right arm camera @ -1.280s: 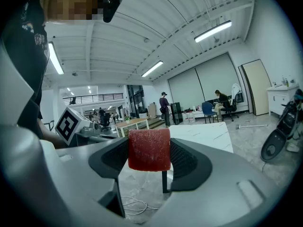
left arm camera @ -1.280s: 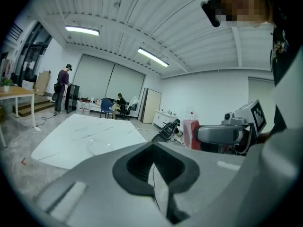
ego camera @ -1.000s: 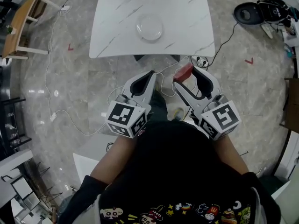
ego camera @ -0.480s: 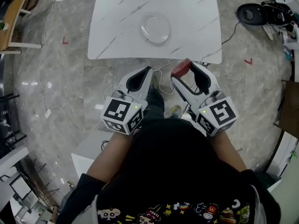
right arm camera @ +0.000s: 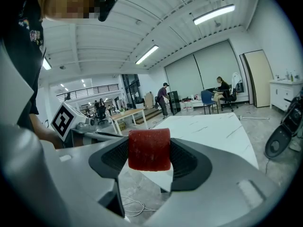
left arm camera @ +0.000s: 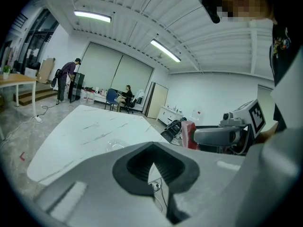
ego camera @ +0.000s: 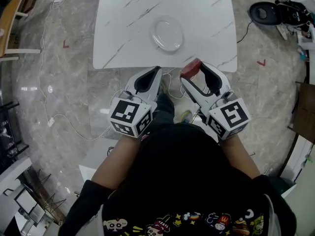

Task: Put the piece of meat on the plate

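A white, marble-veined surface (ego camera: pixel 128 28) stood on a glossy grey stone floor (ego camera: pixel 54 82) strewn with white cables (ego camera: pixel 49 122), a wooden table (ego camera: pixel 9 21) at one side, under strip lights (left arm camera: pixel 92 16) on a ribbed ceiling (left arm camera: pixel 142 27).

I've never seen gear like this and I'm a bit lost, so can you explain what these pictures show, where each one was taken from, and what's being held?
A person holds a hand-worked pincer tool in each hand. The top-down picture comes from a camera on the person's head. The other two come from cameras riding on each tool, looking along its jaws. The left gripper is shut with nothing in it. The right gripper is clamped on a red piece of meat, held in the air by the near edge of the white table. On the table sits a clear plate with nothing on it.
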`<state>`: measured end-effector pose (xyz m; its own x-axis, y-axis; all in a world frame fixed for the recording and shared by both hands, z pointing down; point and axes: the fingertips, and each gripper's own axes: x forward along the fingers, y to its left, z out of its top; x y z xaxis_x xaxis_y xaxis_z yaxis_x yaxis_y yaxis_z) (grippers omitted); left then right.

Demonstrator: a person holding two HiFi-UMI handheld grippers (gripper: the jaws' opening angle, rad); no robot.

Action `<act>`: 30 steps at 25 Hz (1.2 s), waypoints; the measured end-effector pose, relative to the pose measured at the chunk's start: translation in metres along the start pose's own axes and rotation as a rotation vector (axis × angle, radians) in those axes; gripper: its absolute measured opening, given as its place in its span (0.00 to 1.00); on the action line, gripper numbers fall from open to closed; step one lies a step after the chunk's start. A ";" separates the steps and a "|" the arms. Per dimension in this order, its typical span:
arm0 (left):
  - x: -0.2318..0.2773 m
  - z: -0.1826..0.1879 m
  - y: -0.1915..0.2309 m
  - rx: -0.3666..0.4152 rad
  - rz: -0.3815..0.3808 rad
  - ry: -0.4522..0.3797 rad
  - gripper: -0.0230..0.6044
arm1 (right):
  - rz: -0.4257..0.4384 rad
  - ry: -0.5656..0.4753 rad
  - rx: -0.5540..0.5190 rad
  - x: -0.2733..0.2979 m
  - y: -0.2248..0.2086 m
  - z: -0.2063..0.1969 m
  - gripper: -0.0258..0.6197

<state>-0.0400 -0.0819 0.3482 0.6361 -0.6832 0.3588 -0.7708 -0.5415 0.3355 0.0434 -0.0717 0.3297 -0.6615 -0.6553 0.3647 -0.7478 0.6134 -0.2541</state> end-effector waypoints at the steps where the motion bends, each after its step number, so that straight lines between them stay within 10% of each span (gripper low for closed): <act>1: 0.004 0.001 0.004 0.003 -0.002 0.003 0.04 | -0.003 0.002 -0.002 0.005 -0.003 0.000 0.49; 30: 0.080 -0.037 0.085 0.029 0.016 0.135 0.04 | -0.052 0.141 -0.025 0.102 -0.063 -0.044 0.49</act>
<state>-0.0534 -0.1648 0.4383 0.6208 -0.6211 0.4784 -0.7806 -0.5460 0.3041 0.0255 -0.1578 0.4221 -0.6059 -0.6195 0.4992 -0.7781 0.5922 -0.2095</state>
